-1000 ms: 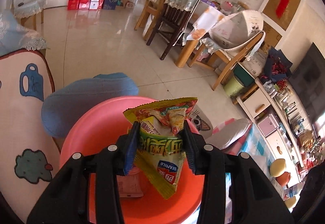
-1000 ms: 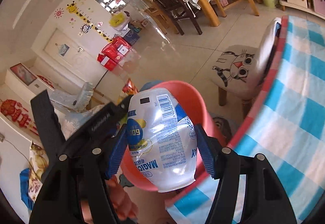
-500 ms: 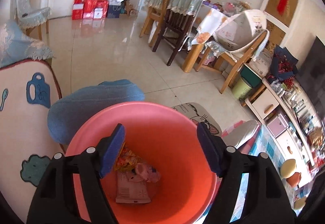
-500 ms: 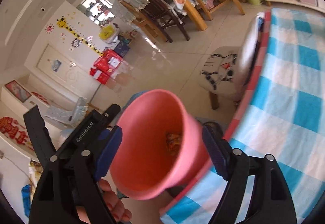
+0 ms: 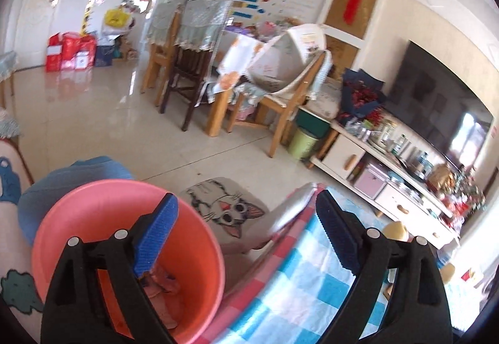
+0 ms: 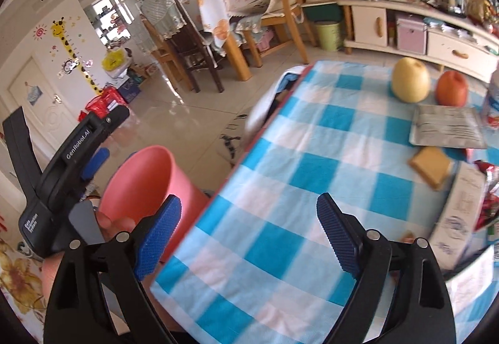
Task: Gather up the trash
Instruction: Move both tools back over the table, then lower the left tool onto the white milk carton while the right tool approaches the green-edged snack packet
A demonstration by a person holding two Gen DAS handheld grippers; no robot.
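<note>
Left gripper point(image 5: 246, 230): jaws wide and opening, nothing between the blue pads; it hangs over the near rim of the bin and the table's edge.
Right gripper point(image 6: 249, 231): jaws wide and opening, empty; it points down at the checked cloth near the table's left edge.
Writing: the left gripper's black body, seen from the right wrist view, reads "GenRobot.AI"; a smaller white label lower on it is too small to read.
Pink bin point(image 5: 93, 203): stands on the floor just beside the table's left edge, with crumpled wrappers point(image 5: 162, 281) at its bottom.
Table point(image 6: 312, 169): blue-and-white checked cloth.
Far right corner of the table: a yellow pear point(image 6: 410, 80) beside a red apple point(image 6: 451, 88).
Right edge: a silver foil packet point(image 6: 446, 130) with unreadable print, a brown square piece point(image 6: 432, 166), a long pale box point(image 6: 458, 216).
</note>
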